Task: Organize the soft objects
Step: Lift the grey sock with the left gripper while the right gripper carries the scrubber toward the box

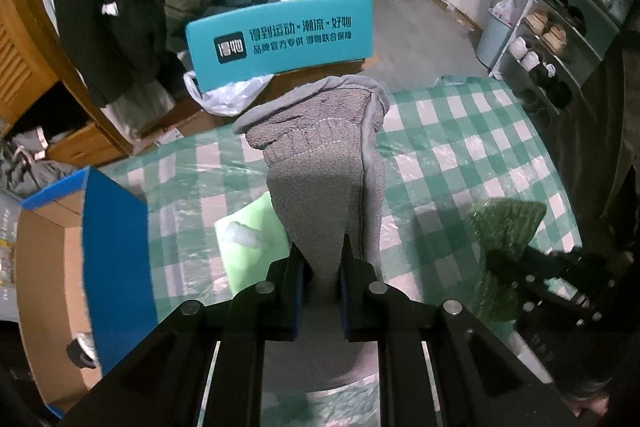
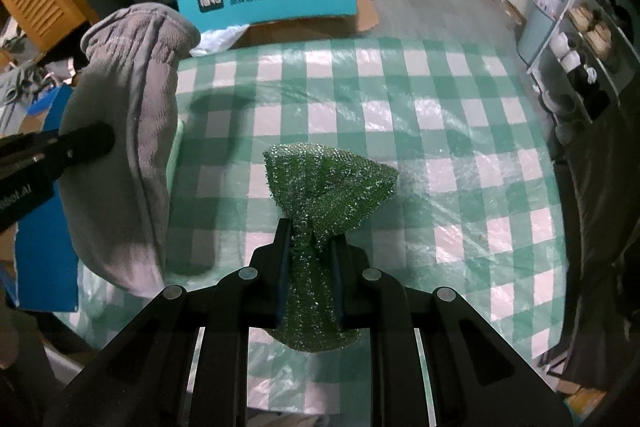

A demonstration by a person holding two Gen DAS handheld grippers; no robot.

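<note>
Left gripper point(image 1: 322, 259) pinching grey mitt point(image 1: 320, 155), right gripper point(image 2: 310, 247) – green scourer point(image 2: 328, 183)

Grey glove point(image 1: 320, 163), perhaps glittery green cloth point(image 2: 320, 187)

1. Dim indoor light, cool green-blue cast in both views.
2. Patchy glare on the plastic-covered checked tablecloth point(image 2: 400, 115), strongest toward 1–3 o'clock.
3. Soft shadows on the cloth at 9–10 o'clock in the right wrist view.
4. Strong fisheye bending; black vignette at all corners.
5. Centre sharp; rims slightly soft, shoe rack point(image 1: 560, 39) at 2 o'clock smeared.
</note>
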